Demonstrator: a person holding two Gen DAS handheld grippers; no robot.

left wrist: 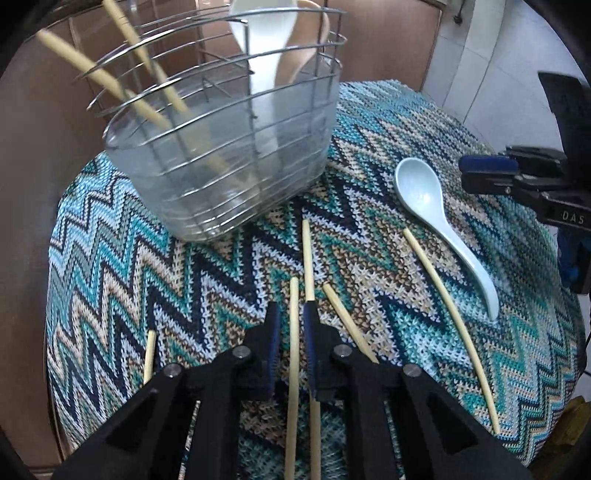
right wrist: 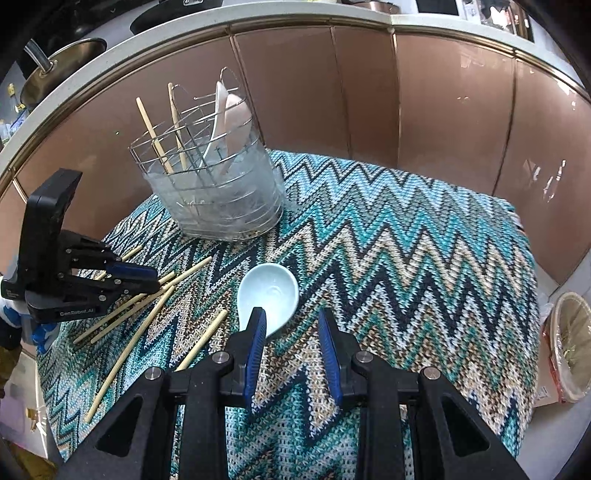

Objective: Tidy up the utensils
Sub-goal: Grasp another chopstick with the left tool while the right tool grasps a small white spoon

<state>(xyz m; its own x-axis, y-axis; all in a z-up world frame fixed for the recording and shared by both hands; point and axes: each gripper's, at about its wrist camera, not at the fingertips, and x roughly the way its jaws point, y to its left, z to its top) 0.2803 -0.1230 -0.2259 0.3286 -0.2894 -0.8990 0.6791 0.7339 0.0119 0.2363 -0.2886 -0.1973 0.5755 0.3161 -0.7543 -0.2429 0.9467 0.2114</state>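
Left gripper (left wrist: 291,325) straddles a chopstick (left wrist: 293,354), lower centre

Jaws parted, not yet pinching; its long axis runs along the fingers toward the wire caddy (left wrist: 221,147) upper left; right gripper (right wrist: 291,328) open beside the spoon (right wrist: 267,295)

A: What covers the counter?
B: A knitted zigzag cloth (right wrist: 406,236) in teal, navy, beige and white.
A: And behind it?
B: Glossy copper-brown cabinet doors (right wrist: 450,99) under a pale worktop edge (right wrist: 258,16). A steel pot (right wrist: 55,68) sits up there on the left.
A: On the right?
B: A lined wastebasket (right wrist: 570,343) on the floor.
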